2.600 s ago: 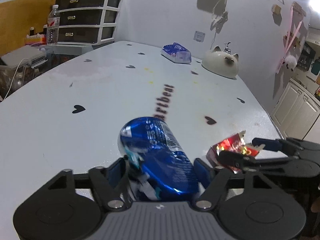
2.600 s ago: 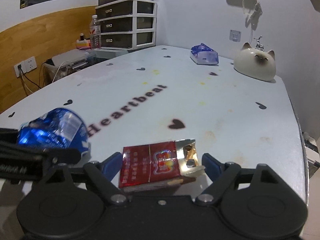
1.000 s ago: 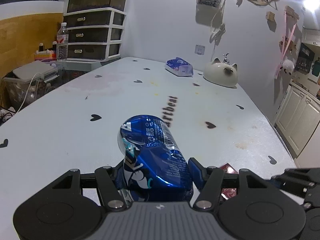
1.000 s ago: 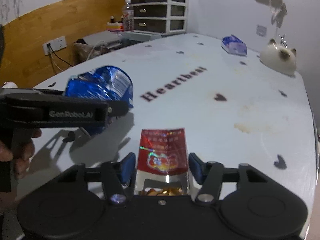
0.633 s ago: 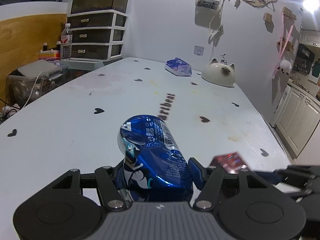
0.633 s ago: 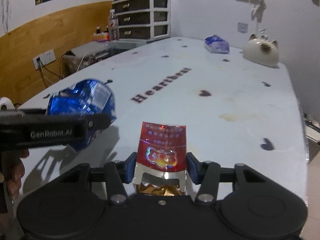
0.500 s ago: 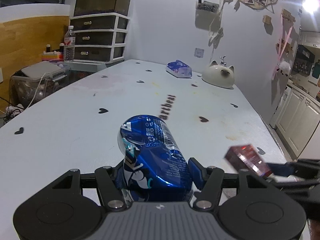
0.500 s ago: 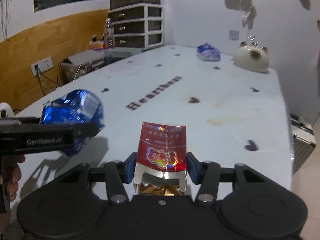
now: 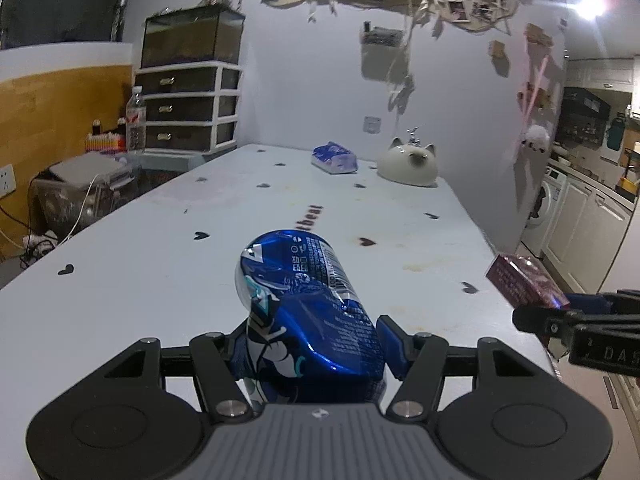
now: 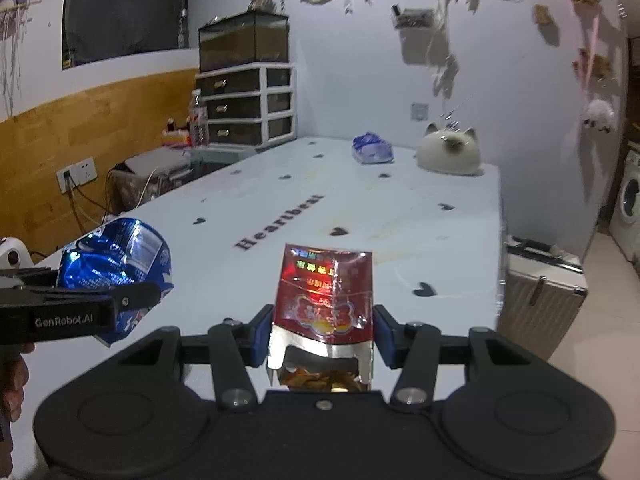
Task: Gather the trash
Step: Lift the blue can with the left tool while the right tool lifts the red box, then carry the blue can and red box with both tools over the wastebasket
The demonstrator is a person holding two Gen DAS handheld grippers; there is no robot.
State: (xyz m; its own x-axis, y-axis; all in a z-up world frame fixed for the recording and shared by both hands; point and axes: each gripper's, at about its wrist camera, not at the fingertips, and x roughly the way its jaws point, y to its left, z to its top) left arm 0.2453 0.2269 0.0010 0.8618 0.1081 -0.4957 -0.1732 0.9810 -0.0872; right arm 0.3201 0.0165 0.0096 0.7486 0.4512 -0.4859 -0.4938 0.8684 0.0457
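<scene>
Both trash pieces gripped & lifted clear of the table, carry step in hand.

Crushed blue aluminium drink can (image 9: 308, 312) sits clamped between the pads of the left gripper (image 9: 312, 344), held above the pale blue table w/ black heart prints (image 9: 160, 248). Red foil-lined cigarette pack w/ torn-open end (image 10: 324, 300) is pinched in the right gripper (image 10: 320, 338), also off the table, near its right edge. No bin visible in either view, so drop spot can't be told. To do it well, IMO: keep both grips firm, hold the pack's open end level so nothing spills, keep the 2 grippers apart, steer clear of the white cat-shaped ceramic dish (image 10: 448, 152) & blue tissue pack (image 10: 372, 148) at the far end.
</scene>
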